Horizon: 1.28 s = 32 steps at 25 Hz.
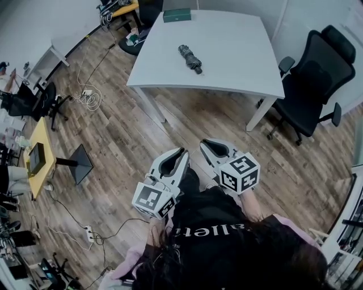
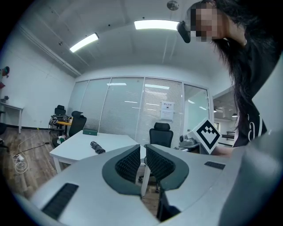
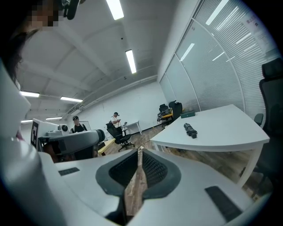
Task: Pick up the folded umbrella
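The folded umbrella [image 1: 190, 58] is dark, strapped shut, and lies on the white table [image 1: 232, 62] well ahead of me. It also shows small on the table in the left gripper view [image 2: 97, 147] and the right gripper view [image 3: 190, 129]. Both grippers are held close to the person's body over the wood floor, far short of the table. My left gripper [image 1: 184, 150] [image 2: 140, 146] has its tips nearly together with nothing between them. My right gripper [image 1: 204, 144] [image 3: 140, 150] is shut and empty too.
A green box [image 1: 176, 15] sits at the table's far edge. A black office chair [image 1: 315, 79] stands right of the table. Cables and a power strip [image 1: 88, 99] lie on the floor at left, near a yellow desk [image 1: 39, 153]. Two people [image 3: 116, 119] stand far off.
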Available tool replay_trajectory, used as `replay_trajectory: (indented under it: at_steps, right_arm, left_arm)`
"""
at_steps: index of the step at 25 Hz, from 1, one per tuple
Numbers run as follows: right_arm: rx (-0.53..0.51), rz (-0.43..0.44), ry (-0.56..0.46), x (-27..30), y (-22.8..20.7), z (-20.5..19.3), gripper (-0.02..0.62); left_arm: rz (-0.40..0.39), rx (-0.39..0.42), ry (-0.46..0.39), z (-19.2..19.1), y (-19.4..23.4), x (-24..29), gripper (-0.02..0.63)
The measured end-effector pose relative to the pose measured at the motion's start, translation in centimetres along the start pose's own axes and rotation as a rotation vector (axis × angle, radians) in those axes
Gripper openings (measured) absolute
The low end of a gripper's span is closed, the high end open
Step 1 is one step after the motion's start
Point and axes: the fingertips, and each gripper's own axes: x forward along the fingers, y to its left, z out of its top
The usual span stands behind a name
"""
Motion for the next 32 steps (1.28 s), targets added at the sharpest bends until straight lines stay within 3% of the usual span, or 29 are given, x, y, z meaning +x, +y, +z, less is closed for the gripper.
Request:
replay_trajectory:
  at_steps: [12, 21, 32]
  right_arm:
    - [0.017, -0.007, 0.029, 6.1, -3.8, 2.4, 0.043]
    - [0.052, -0.066, 0.029, 13.7, -8.6, 6.8, 0.043]
    - [0.078, -0.112, 0.04, 22.2, -11.2, 10.2, 0.043]
  left_arm:
    - [-0.022, -0.03, 0.01, 0.7, 6.3, 4.9, 0.058]
    - [-0.076, -0.016, 0.042, 3.0, 15.0, 11.1, 0.058]
    - [-0.131, -0.028, 0.057, 4.5, 24.3, 15.2, 0.058]
